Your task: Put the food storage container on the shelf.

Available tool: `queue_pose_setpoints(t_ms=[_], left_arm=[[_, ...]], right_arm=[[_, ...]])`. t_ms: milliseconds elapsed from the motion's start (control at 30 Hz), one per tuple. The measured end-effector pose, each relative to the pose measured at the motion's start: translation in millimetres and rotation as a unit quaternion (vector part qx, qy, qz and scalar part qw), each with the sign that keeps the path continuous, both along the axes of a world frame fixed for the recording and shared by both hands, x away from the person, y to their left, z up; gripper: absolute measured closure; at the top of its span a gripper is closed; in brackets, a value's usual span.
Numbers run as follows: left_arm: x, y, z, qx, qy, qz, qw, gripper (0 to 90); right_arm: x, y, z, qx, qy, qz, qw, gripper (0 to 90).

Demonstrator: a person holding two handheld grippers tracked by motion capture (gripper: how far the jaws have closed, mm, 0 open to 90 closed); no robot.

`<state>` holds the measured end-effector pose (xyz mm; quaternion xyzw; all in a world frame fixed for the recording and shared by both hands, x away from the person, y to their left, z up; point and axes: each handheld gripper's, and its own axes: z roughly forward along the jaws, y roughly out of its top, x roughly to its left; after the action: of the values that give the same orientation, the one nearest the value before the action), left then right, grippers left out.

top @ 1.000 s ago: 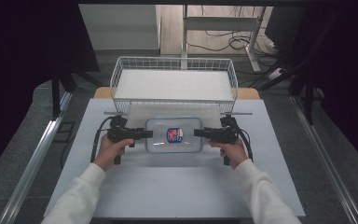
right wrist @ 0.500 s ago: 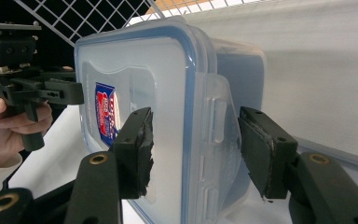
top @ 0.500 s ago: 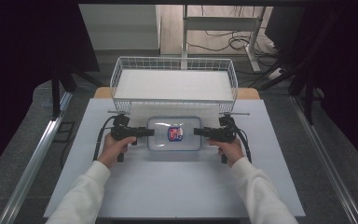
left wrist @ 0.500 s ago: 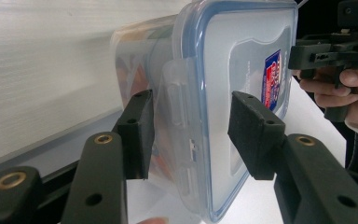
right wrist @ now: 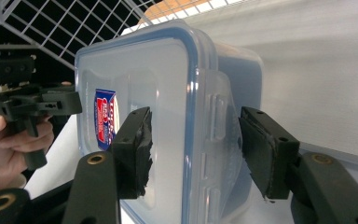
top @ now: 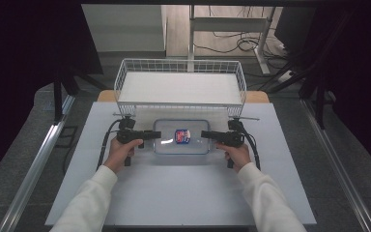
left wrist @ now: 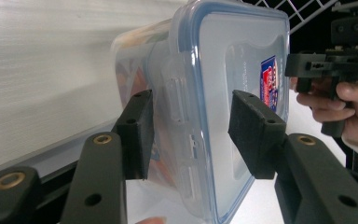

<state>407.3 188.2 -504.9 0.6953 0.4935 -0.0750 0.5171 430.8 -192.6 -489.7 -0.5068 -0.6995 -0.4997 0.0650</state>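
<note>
The container (top: 181, 137) is clear plastic; its lid carries a blue rim seal and a red, white and blue label (top: 181, 136). Both grippers (top: 155, 135) (top: 205, 134) are black with brass-coloured rivets. At 12 o'clock, the wire basket (top: 180, 73) is white. The table (top: 183, 193) is pale grey-white; sleeves are white.

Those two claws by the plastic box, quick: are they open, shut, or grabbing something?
Left claw: open, jaws straddling one end clip of the lidded plastic box, not clamped.
Right claw: open, jaws straddling the opposite end clip, not clamped.
</note>
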Motion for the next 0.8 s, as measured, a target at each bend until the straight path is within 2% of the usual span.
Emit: queue_pose_setpoints(t_ms=[333, 400, 533, 700, 800], left_arm=[[3.3, -0.3, -3.4, -0.019, 0.016, 0.016, 0.9995, 50.8], [4.2, -0.5, -4.6, -0.029, 0.022, 0.021, 0.9991, 50.7], [5.2, -0.8, -5.5, -0.029, 0.021, 0.026, 0.999, 50.3], [4.0, -3.8, -3.0, -0.009, 0.011, 0.039, 0.9991, 49.6], [5.3, -4.0, -4.7, -0.02, 0.019, 0.043, 0.9987, 49.4]], right_arm=[[0.3, 5.3, -2.3, 0.005, 0.008, -0.037, 0.9993, 42.6], [0.9, 5.6, -3.0, 0.006, 0.01, -0.041, 0.9991, 42.4], [1.6, 7.1, -4.1, 0.009, 0.013, -0.053, 0.9985, 41.8], [2.6, 8.9, -5.5, 0.006, 0.008, -0.058, 0.9983, 40.7], [2.7, 10.2, -6.7, 0.004, 0.008, -0.064, 0.9979, 39.6]])
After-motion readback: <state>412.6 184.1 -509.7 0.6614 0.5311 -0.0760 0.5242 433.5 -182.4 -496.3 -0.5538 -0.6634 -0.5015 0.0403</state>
